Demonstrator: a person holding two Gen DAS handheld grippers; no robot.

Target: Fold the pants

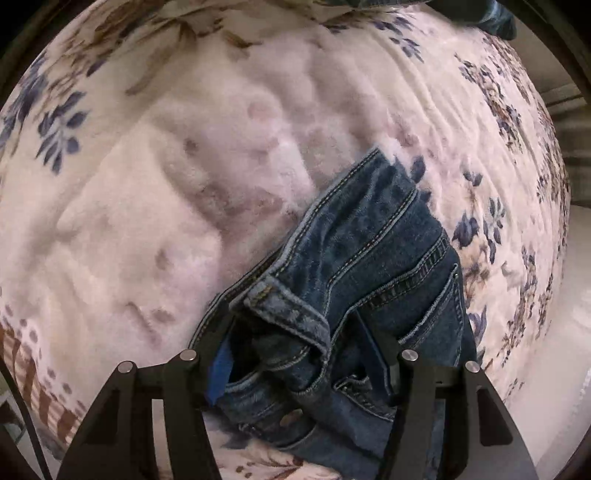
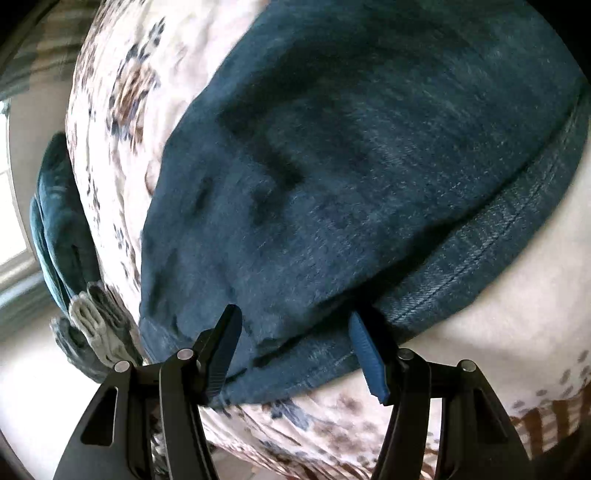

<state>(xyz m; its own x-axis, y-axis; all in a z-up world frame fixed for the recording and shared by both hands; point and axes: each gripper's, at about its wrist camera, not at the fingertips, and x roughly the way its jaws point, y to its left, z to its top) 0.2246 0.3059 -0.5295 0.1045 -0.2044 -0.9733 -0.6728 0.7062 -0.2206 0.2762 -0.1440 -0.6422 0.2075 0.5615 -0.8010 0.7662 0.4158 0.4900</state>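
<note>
Dark blue jeans (image 1: 369,258) lie on a floral bedspread (image 1: 184,184). In the left wrist view I see the waistband end with belt loops, a rivet button and pockets. My left gripper (image 1: 295,332) is open, its fingers (image 1: 218,365) straddling the bunched waistband, which sits between them. In the right wrist view the jeans' leg (image 2: 351,166) and its hem fill the frame. My right gripper (image 2: 295,343) is open, its blue-padded fingers (image 2: 369,362) on either side of the hem edge, not closed on it.
The bedspread (image 2: 110,92) is pink-white with blue and brown flowers. A pile of dark and grey clothes (image 2: 70,258) lies at the bed's left edge in the right wrist view. More dark fabric (image 1: 495,18) sits at the far top right in the left wrist view.
</note>
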